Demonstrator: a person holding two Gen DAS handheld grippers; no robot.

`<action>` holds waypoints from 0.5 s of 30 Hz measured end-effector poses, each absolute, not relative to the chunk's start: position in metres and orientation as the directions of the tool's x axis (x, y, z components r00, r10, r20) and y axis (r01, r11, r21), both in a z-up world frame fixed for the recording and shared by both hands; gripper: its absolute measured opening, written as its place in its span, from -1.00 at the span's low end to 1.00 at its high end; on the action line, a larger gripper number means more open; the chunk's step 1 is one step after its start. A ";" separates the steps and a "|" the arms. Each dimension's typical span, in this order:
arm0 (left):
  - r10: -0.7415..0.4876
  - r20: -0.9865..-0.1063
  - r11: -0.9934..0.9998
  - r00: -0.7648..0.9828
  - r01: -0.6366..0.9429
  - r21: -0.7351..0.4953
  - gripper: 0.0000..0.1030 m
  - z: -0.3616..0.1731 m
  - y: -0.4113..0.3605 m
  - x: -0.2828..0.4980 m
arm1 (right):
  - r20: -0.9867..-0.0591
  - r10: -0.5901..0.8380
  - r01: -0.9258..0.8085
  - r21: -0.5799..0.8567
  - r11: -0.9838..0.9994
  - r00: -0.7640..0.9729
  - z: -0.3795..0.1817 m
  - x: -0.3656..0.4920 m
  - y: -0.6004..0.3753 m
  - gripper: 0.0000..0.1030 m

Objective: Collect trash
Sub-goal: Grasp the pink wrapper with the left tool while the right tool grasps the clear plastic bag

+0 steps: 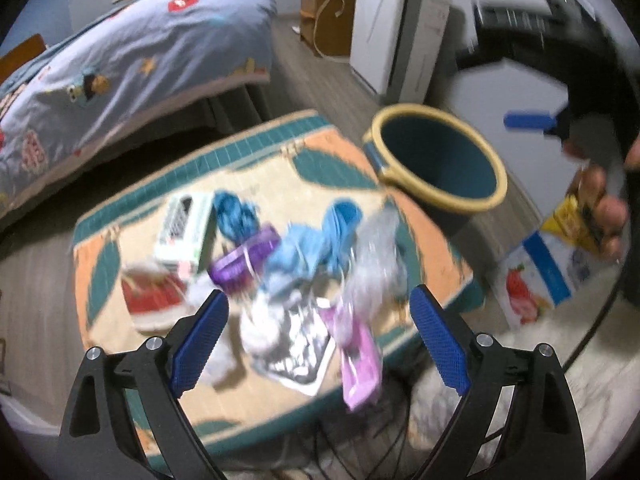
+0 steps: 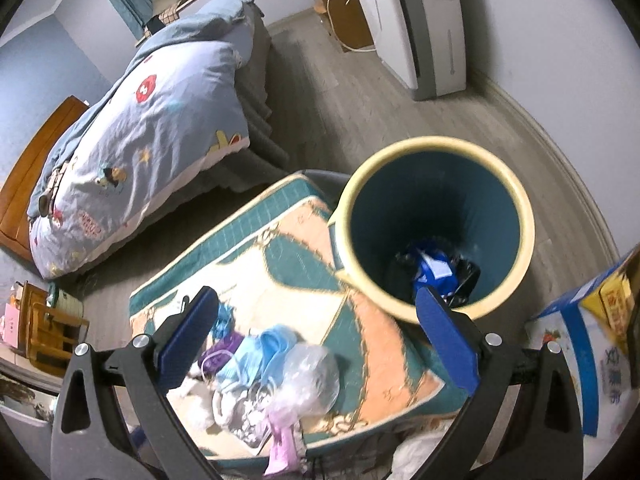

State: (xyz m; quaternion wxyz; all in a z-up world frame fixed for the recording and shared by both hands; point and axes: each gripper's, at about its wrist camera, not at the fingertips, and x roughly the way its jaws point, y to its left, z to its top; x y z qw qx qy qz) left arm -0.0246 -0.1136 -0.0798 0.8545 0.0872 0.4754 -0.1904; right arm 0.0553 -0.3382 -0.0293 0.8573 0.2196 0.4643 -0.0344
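On the far left of the room a bed (image 2: 132, 120) lies under a blue quilt, and a white appliance (image 2: 416, 20) stands against the far wall. Nearer, a low counter (image 2: 280, 248) in a green and peach cloth carries the trash. Just to its right, touching its far corner, stands the bin (image 2: 516, 216), cream-rimmed and teal inside, with a few dark and blue scraps already at the bottom. A printed carton (image 1: 536, 276) sits on the floor to the right.

The trash pile (image 1: 304, 264) lies on the near half of the counter: a white and green box (image 1: 186, 232) to the left, blue masks (image 1: 320, 236) and a clear crumpled bag (image 2: 308, 376) in the middle, a purple wrapper (image 1: 248, 256), and a pink packet (image 1: 360, 364) hanging over the near edge.

The left claw (image 1: 320, 340) hovers over the pile, tilted steeply downward, jaws wide apart and holding nothing. The right claw (image 2: 320, 348) is also wide open and empty, angled down between pile and bin; in the left view a hand (image 1: 600, 204) grips its handle.

The next pick probably goes best on one loose, separate piece, such as the pink packet or the clear bag, coming down so both pads straddle it rather than raking the heap. Soft masks may drag neighbours along by their loops.
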 end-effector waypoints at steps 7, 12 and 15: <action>-0.188 -0.899 0.910 0.397 0.414 -0.007 0.77 -0.130 -0.121 -0.033 | -0.835 0.143 0.241 0.311 0.919 0.531 -0.037 0.051 -0.323 0.89; -0.215 -0.918 0.890 0.333 0.453 -0.044 0.46 -0.149 -0.131 -0.037 | -0.835 0.134 0.263 0.315 0.912 0.534 -0.039 0.045 -0.328 0.89; -0.226 -0.934 0.860 0.276 0.506 -0.059 0.23 -0.162 -0.144 -0.041 | -0.839 0.129 0.270 0.310 0.912 0.529 -0.042 0.045 -0.330 0.89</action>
